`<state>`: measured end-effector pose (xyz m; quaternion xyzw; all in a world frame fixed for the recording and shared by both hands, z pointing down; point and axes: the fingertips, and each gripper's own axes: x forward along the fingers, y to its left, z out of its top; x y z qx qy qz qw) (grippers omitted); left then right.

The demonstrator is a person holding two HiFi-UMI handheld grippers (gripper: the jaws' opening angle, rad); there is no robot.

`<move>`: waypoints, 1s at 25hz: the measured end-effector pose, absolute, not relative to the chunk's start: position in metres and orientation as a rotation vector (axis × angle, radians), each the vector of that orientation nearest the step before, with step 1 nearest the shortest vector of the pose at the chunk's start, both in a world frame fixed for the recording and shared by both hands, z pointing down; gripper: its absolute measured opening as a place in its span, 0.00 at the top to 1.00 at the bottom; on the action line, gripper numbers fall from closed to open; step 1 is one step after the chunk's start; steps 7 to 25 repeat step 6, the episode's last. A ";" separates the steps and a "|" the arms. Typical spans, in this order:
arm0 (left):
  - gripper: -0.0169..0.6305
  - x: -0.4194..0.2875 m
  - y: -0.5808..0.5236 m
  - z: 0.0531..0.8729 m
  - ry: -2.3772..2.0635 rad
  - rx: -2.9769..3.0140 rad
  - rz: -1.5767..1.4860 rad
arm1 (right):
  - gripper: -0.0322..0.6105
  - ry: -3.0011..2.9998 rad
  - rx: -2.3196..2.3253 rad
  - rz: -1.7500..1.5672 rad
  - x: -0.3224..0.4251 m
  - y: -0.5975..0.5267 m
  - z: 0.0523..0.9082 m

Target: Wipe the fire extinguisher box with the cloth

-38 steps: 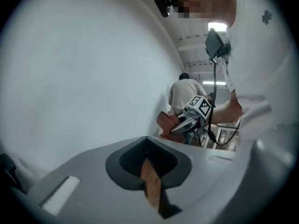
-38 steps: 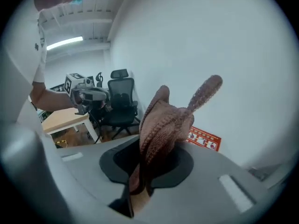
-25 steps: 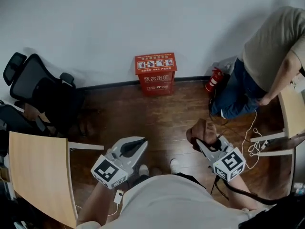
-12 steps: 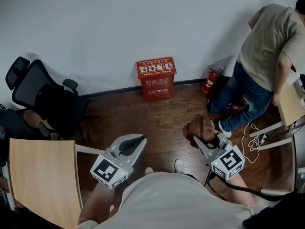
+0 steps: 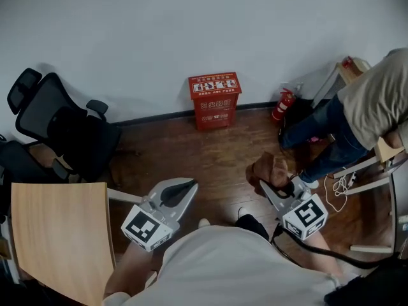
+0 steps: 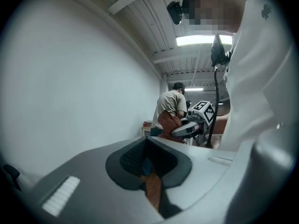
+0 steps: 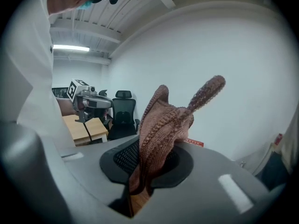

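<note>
At far left, a black mesh-backed office chair (image 5: 64, 132) stands by the white wall (image 5: 191, 30), and a light wooden tabletop (image 5: 57, 234) sits below it at the frame's lower left. Just right of that tabletop is the left gripper (image 5: 191, 185), grey-white, with a black-and-white square marker on its cube. Its jaws are pressed together with nothing between them, and they point up and to the right across the dark wooden plank floor (image 5: 185, 152).

Near the middle, well apart from both grippers, the red fire extinguisher box (image 5: 215, 99) stands upright on the floor with its back touching the wall. Its long axis runs along the wall and its front faces the person. The lid carries a white label strip with small pictures, and the front bears white Chinese characters, too small to read.

Right of the box, a red fire extinguisher (image 5: 282, 106) leans at the wall's foot. Nearer the camera, the right gripper (image 5: 264, 186) has its jaws clamped on a brown knitted cloth (image 5: 271, 169). The cloth bunches past the jaw tips, and in the right gripper view one corner sticks upward. Its cube marker faces the camera.

At far right, another person (image 5: 370, 107) in a beige top and blue trousers bends over, with white cables (image 5: 336, 185) on the floor near that person's feet.
</note>
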<state>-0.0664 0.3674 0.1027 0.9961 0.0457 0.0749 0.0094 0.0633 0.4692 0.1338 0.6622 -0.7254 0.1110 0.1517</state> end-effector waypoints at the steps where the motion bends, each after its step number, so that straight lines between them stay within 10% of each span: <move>1: 0.97 -0.070 0.366 0.103 0.146 3.111 0.228 | 0.86 -2.075 1.901 0.321 0.060 0.469 0.135; 25: 0.97 -0.086 0.365 0.106 0.164 3.109 0.226 | 0.86 -2.049 1.921 0.339 0.042 0.473 0.138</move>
